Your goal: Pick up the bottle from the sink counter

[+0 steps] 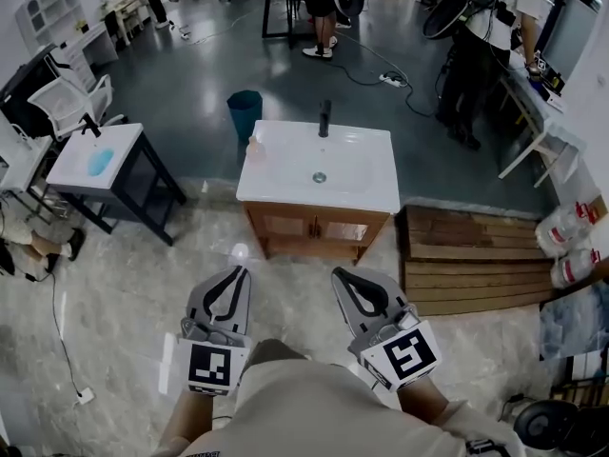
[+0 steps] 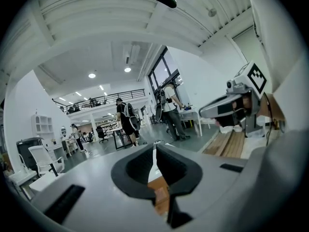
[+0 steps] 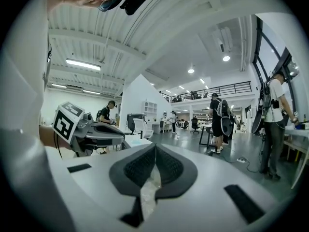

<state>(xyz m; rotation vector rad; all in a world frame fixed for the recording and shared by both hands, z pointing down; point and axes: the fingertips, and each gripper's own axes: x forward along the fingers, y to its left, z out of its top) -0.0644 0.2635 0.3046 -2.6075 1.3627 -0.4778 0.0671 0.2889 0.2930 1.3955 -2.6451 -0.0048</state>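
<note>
While left gripper (image 1: pixel 239 271) and right gripper (image 1: pixel 341 275) jaws meet empty | bottle (image 1: pixel 254 147) on sink counter (image 1: pixel 381 187) edge

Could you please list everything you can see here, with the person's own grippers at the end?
sink counter: one, white top on a wooden cabinet, middle of the floor ahead
bottle: one, pale, far left corner of the counter
faucet: one, black, far edge of the counter
bin: one, teal, on the floor behind the counter
side table: one, white top with a blue patch, left of the counter
pallets: a low stack, brown wood, right of the counter
people: several, standing, far end of the room
left gripper: one, grey with black jaws, shut, empty
right gripper: one, grey with black jaws, shut, empty
</note>
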